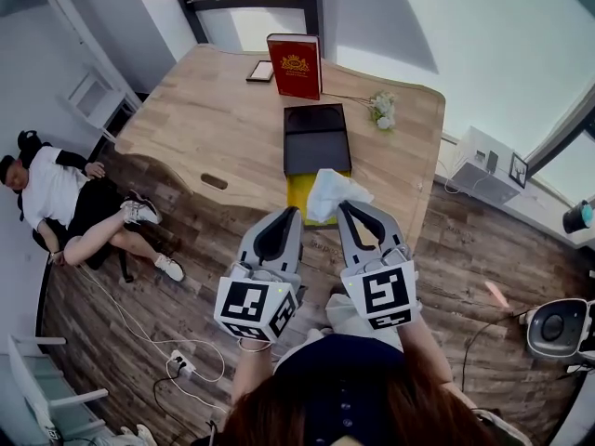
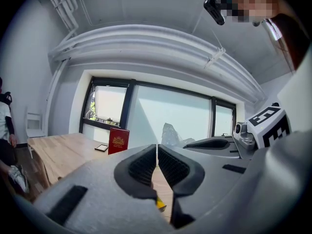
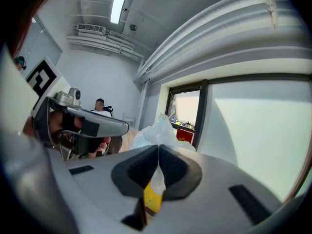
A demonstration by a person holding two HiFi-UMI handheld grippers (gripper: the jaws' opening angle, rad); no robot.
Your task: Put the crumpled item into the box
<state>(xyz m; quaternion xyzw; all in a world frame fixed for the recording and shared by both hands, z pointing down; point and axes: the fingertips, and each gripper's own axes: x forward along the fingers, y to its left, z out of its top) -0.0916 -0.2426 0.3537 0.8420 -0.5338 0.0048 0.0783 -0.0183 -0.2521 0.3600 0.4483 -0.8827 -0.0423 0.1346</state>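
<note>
Crumpled item (image 1: 333,193) sat at frame centre in the head view, pinched at its lower edge by the right gripper (image 1: 346,208). Most of it stuck out beyond the jaw tips, overlapping the yellow part of the box (image 1: 299,196). Whether it touched the box could not be told.

Item: pale, thin, slightly see-through, wrinkled into irregular peaks. In the right gripper view the item (image 3: 157,129) rose above the tips, and a strip of it ran down between the ribbed black pads of the right gripper (image 3: 159,155).

Box: flat, rectangular, with a matte black section at the far end and a yellow one nearer. It lay on a light wooden table (image 1: 204,128) with visible grain and rounded corners.

Right jaws: closed on the crumpled item, pads nearly meeting.

Left gripper (image 1: 292,214): just left of the right one, its tips beside the item. In the left gripper view the jaws of the left gripper (image 2: 156,152) were pressed together with nothing between them, and the item (image 2: 170,134) showed just right of centre.

A red book (image 1: 295,65) stood upright at the table's far edge.
</note>
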